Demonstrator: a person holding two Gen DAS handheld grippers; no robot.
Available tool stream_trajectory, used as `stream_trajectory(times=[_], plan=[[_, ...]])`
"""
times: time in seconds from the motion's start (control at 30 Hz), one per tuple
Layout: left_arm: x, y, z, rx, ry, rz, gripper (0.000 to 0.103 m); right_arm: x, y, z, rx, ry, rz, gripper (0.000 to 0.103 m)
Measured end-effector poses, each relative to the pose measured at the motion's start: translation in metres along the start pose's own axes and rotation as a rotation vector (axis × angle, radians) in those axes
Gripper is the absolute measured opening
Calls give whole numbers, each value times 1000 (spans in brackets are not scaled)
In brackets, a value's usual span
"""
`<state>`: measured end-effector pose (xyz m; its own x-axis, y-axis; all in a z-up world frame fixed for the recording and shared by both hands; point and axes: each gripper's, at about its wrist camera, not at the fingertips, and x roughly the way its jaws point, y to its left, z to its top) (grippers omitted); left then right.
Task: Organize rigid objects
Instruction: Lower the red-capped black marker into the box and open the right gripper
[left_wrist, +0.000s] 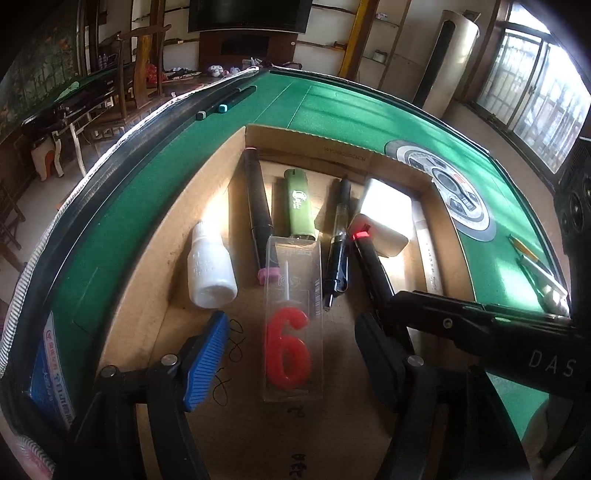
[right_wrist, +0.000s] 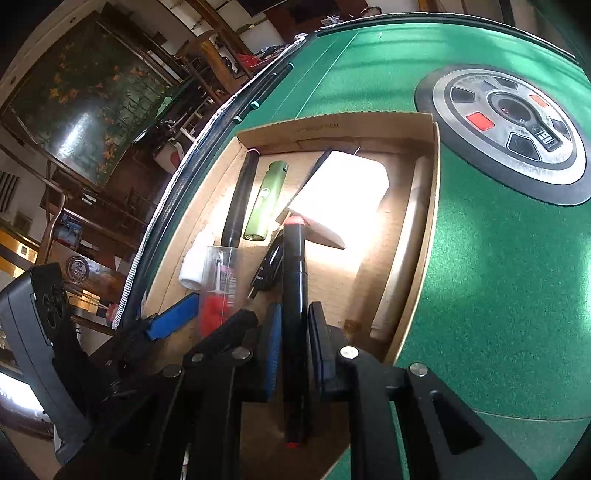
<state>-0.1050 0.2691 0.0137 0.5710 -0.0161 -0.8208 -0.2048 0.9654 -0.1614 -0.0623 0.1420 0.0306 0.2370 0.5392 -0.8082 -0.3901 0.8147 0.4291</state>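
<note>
A shallow cardboard box (left_wrist: 443, 221) lies on the green table. In it are a white bottle (left_wrist: 210, 266), a black marker with a pink cap (left_wrist: 258, 206), a green lighter (left_wrist: 300, 206), a black pen (left_wrist: 338, 243), a white block (left_wrist: 388, 214) and a red "6" candle in a clear case (left_wrist: 291, 328). My left gripper (left_wrist: 291, 354) is open, its fingers on either side of the candle case. My right gripper (right_wrist: 293, 332) is shut on a black marker with a red cap (right_wrist: 294, 288), held over the box (right_wrist: 424, 236); this marker also shows in the left wrist view (left_wrist: 369, 254).
A round grey and black control panel (right_wrist: 517, 129) sits in the table beyond the box. Two markers (left_wrist: 225, 101) lie along the table's far left rim. Pens (left_wrist: 535, 266) lie on the felt at the right. A blue packet (left_wrist: 51, 376) lies at the near left.
</note>
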Motion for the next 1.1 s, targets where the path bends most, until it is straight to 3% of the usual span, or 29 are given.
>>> stream_trajectory(times=[0.13,0.27,0.33,0.4,0.53,0.73,0.83,0.97,1.1], plan=[[-4,4,-1,-19,-15,-73,74,-2,-1,-3,-24,-9,-6,20],[-18,33,-2,-151,-60,-337,74,-19,2,-1,-61,-92,15,28],[-34,48,-8,-218,-100,-387,74,-27,7,5,-88,-119,33,31],[-58,60,-16,-240,-170,-367,74,-27,15,12,-103,-114,67,38],[-92,84,-36,-301,-259,-327,80,-5,41,30,-146,-86,111,40],[-106,99,-55,-315,-266,-260,80,45,68,42,-205,8,65,40],[-106,102,-58,-322,-266,-248,80,49,64,31,-183,55,107,40],[-112,97,-60,-292,-275,-243,80,12,53,25,-195,-30,125,40],[-121,76,-64,-207,-304,-240,82,-58,0,10,-189,-160,33,51]])
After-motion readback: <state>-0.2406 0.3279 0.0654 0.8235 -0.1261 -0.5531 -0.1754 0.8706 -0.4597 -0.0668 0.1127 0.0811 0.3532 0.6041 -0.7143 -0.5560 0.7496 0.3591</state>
